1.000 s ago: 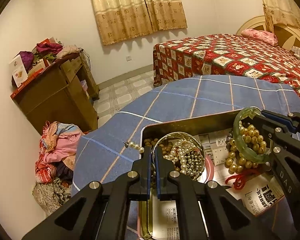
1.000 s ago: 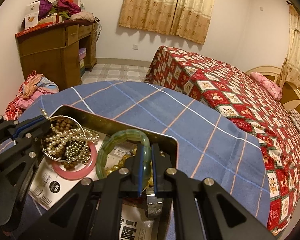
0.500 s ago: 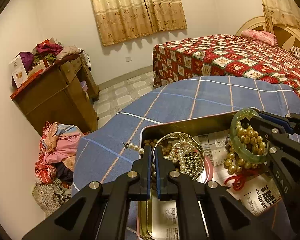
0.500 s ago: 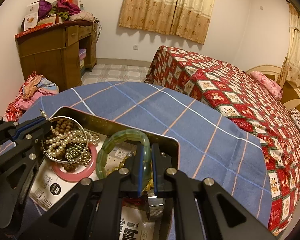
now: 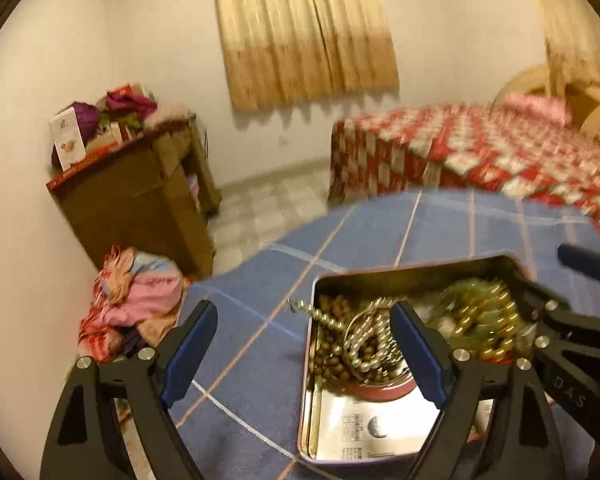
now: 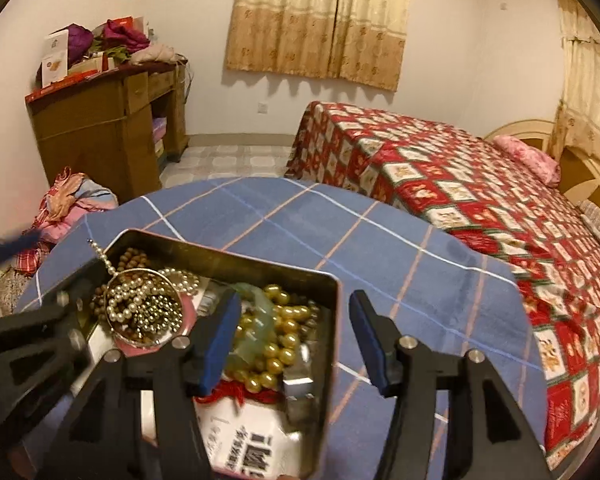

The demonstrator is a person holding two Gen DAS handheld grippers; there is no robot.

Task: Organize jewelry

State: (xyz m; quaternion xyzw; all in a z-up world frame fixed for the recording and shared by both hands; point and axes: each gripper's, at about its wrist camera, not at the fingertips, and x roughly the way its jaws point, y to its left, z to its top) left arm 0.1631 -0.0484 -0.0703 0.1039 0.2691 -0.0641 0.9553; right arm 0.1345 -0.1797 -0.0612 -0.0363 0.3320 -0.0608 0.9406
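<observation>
Left gripper (image 5: 304,354): jaws opening, spread wide across the lower half of the left wrist view, nothing between the pads. One blue pad sat over the blue checked cloth (image 5: 380,232) at lower left of centre; the other overlapped the near part of the metal tin (image 5: 412,272) in the picture.

Right gripper (image 6: 292,340): jaws opening, parted, nothing pinched. In the right wrist view its pads straddled the right wall of the tin (image 6: 332,320), one pad over the tin's contents, the other over the cloth (image 6: 340,216).

Jewelry was all inside the tin, which sat on the cloth at lower centre of both views:
- green bangle (image 6: 256,320) lying on a heap of gold beads (image 6: 284,344), right half of the tin, just beside the right gripper's inner pad. Bangle blurred.
- thin gold hoop (image 6: 140,308) around a tangle of pearl strands (image 6: 128,300), left half of the tin, resting on a pink ring (image 6: 140,350).
- brown beads (image 6: 132,256) at the far left corner; one pearl strand end hung over the tin's left rim.
- red cord (image 6: 228,394) and printed paper (image 6: 252,440) near the front of the tin.

The left wrist view was motion-blurred. Background: wooden desk (image 6: 100,128) upper left, bed with red patterned cover (image 6: 460,184) at right, curtains (image 6: 320,20) top centre.
</observation>
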